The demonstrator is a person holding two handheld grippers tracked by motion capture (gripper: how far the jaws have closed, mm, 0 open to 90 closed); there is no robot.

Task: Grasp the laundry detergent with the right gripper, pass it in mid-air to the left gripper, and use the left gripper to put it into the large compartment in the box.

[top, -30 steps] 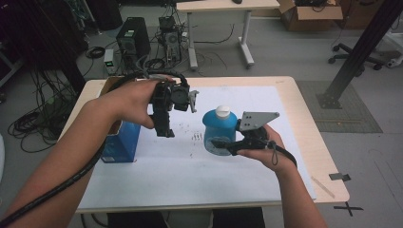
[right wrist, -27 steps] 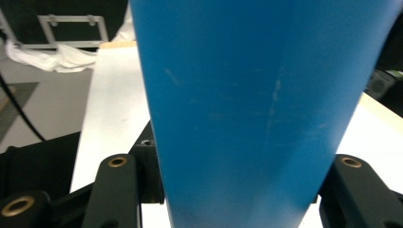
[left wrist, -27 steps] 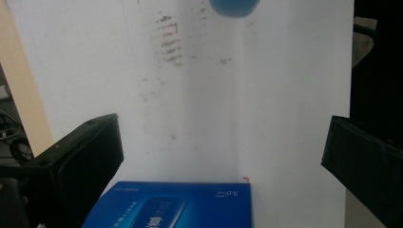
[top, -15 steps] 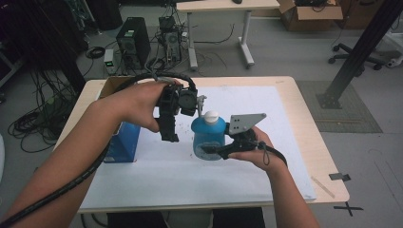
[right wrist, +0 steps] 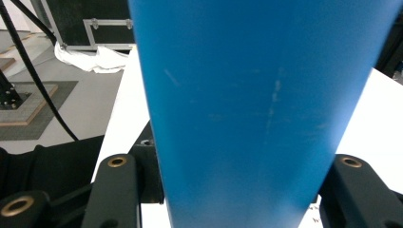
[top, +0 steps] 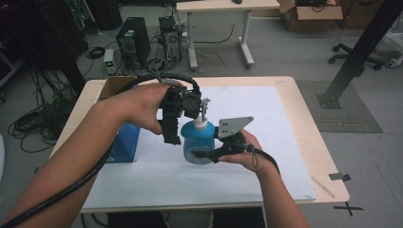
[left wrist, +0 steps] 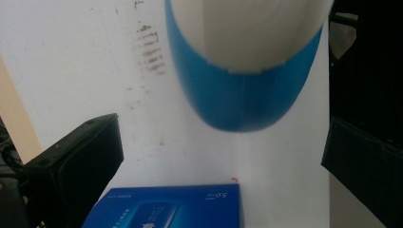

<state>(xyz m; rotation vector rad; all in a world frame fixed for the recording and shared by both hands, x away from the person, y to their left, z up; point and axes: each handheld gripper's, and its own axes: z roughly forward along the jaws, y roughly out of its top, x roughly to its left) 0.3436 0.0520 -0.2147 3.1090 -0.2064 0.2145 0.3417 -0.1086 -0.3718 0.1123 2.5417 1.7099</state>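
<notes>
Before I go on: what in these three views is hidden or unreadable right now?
- Bottle label: too small in the high view; the right gripper view sits too close, showing plain blue.
- Bottle top: cropped by the top edge in the left gripper view, and blurred.
- Left gripper fingers: open or shut is unclear; the hand covers much of it from above.
- Blue box print: cut off by the bottom edge, text too small.
</notes>
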